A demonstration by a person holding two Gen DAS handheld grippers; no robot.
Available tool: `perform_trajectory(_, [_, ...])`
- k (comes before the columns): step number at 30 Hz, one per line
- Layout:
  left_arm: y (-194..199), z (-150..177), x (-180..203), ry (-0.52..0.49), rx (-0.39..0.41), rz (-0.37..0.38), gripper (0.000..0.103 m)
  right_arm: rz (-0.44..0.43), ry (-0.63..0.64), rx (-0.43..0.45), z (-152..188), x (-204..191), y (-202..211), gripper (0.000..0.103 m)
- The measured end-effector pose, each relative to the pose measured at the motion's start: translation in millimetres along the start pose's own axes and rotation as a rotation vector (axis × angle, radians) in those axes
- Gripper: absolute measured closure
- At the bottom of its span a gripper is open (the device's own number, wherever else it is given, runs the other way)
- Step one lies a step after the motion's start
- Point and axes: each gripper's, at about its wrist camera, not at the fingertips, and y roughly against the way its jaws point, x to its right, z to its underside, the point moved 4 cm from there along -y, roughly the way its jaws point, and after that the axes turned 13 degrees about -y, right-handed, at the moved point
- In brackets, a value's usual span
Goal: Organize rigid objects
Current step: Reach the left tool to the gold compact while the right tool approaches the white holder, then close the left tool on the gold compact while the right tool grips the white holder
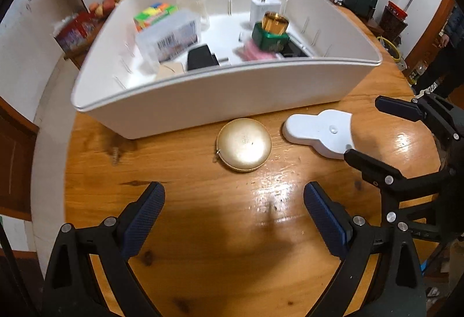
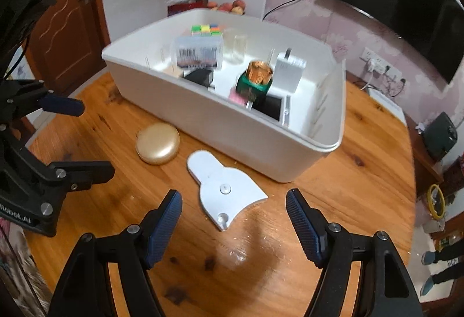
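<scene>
On the wooden table (image 1: 203,230), the left gripper (image 1: 233,218) hangs with its jaws spread wide and nothing between them. The gold round case (image 1: 244,144) sits at its 12 o'clock, just beside the white bin (image 1: 220,96). Over at 3 o'clock, the right gripper (image 2: 233,225) is spread too, empty, with the flat white piece (image 2: 224,186) at its 12.
</scene>
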Motion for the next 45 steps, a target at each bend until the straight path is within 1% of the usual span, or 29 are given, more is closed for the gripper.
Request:
perform_trajectory(5, [-23,-2,-3,0.036,-0.025,0.023,0.006,-0.03,0.051,-0.029,4,4,-25,0.028])
perform_trajectory(7, [-28,-3,-3,0.042,-0.029,0.016,0.006,-0.038,0.081,-0.039,5,2,-34,0.028])
perform_trajectory(13, [-38,-5,-3,0.05,-0.045,-0.008,0.006,-0.029,0.135,-0.066,4,0,-51,0.028])
perform_trajectory(18, [-43,-4,-3,0.05,-0.06,-0.026,0.006,-0.069,0.134,-0.08,3,-2,-54,0.029])
perform_trajectory(19, [-44,-3,-3,0.049,-0.063,-0.033,0.006,-0.086,0.129,-0.087,4,-2,-54,0.031])
perform_trajectory(21, [-45,-2,-3,0.046,-0.063,-0.043,0.006,-0.107,0.113,-0.097,3,-2,-55,0.038])
perform_trajectory(22, [-45,-2,-3,0.044,-0.062,-0.051,0.006,-0.119,0.103,-0.1,3,-2,-54,0.038])
perform_trajectory(30, [-44,0,-6,0.063,-0.052,-0.052,0.006,-0.096,0.047,-0.109,15,0,-45,0.038])
perform_trajectory(31, [-43,0,-6,0.062,-0.048,-0.051,0.007,-0.097,0.031,-0.111,17,0,-43,0.038])
perform_trajectory(33, [-43,0,-5,0.061,-0.034,-0.041,0.013,-0.098,0.006,-0.115,19,3,-41,0.039])
perform_trajectory(34, [-40,-1,-3,0.052,-0.023,-0.041,0.021,-0.098,-0.011,-0.116,20,4,-39,0.039])
perform_trajectory(35, [-38,-1,-2,0.042,-0.015,-0.039,0.031,-0.097,-0.02,-0.118,20,5,-39,0.039])
perform_trajectory(37, [-35,-4,3,0.023,-0.003,-0.036,0.044,-0.094,-0.033,-0.118,22,6,-37,0.039])
perform_trajectory(42, [-34,-3,5,0.02,-0.004,-0.073,0.045,-0.086,-0.063,-0.113,25,4,-30,0.039])
perform_trajectory(45, [-27,1,7,0.007,-0.007,-0.089,0.045,-0.068,-0.071,-0.091,24,1,-17,0.039])
